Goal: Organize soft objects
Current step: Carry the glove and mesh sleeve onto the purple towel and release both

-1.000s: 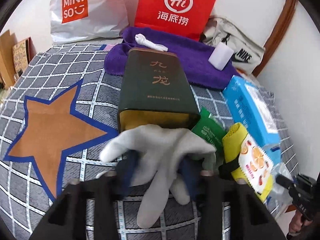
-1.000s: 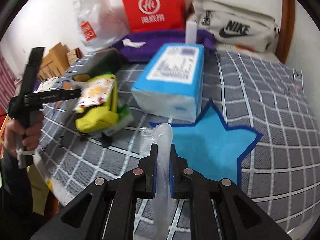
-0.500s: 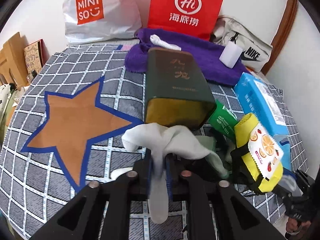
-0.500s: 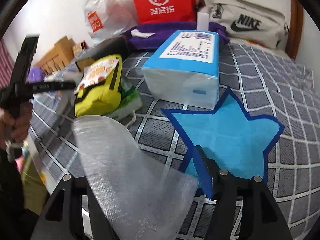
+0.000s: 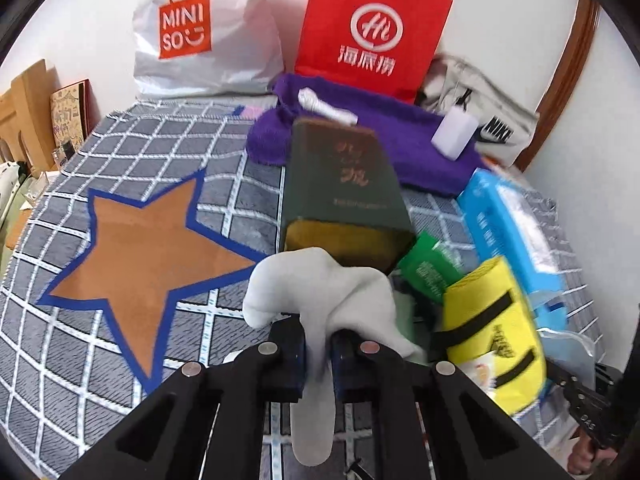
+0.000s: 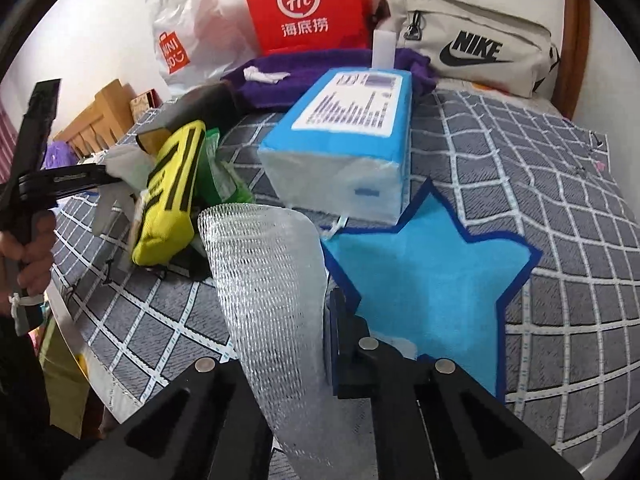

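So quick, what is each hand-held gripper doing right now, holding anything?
Left hand-held gripper: just closed, shut on the white glove.
Right hand-held gripper: just closed, shut on the white foam net sleeve.

"MINI SO" with a smiling face is printed in white on an orange bag-shaped logo on the white plastic bag (image 5: 204, 32), seen at eleven o'clock in the left wrist view. On the red paper bag (image 5: 372, 28), at twelve o'clock, a white ring encloses "Hi" — three white Chinese characters, 海底捞, are set below it. "NIKE" and the swoosh are printed in black on the beige pouch (image 6: 472, 46), at one o'clock in the right wrist view. Gold Chinese characters are borne by the dark green box (image 5: 344, 184), too blurred to be read. The label on the blue tissue pack (image 6: 352, 108) is illegible.
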`<state>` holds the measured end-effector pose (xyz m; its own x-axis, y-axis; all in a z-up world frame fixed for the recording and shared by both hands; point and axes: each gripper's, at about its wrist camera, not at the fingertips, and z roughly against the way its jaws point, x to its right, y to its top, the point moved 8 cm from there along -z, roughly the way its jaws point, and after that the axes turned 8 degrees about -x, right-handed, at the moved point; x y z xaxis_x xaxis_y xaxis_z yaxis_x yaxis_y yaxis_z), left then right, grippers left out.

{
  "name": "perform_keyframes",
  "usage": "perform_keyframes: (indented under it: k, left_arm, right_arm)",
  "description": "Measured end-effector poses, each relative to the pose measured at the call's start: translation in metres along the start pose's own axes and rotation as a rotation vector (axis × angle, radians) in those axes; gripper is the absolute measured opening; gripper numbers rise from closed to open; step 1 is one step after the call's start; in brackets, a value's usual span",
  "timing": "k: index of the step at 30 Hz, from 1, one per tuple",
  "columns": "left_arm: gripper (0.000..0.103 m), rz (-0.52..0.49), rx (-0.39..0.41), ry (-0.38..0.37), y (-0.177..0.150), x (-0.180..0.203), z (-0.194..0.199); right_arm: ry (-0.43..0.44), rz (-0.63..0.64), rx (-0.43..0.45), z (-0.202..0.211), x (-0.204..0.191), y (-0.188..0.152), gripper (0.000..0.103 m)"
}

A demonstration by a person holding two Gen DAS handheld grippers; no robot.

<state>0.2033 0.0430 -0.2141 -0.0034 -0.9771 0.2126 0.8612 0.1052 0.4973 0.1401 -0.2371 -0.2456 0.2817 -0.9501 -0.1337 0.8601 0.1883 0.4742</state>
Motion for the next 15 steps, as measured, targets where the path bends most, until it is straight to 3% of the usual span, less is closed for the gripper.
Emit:
perform_keyframes:
  k: [7, 15]
  left_arm:
    - [0.010, 0.025, 0.070, -0.038, 0.013, 0.001, 0.040]
    - [0.010, 0.022, 0.099, -0.028, 0.027, 0.007, 0.062]
  right_arm:
    - [0.022, -0.001, 0.043, 0.023, -0.006, 0.015, 0.004]
    - [0.027, 0.002, 0.101, 0.048, -0.005, 0.033, 0.004]
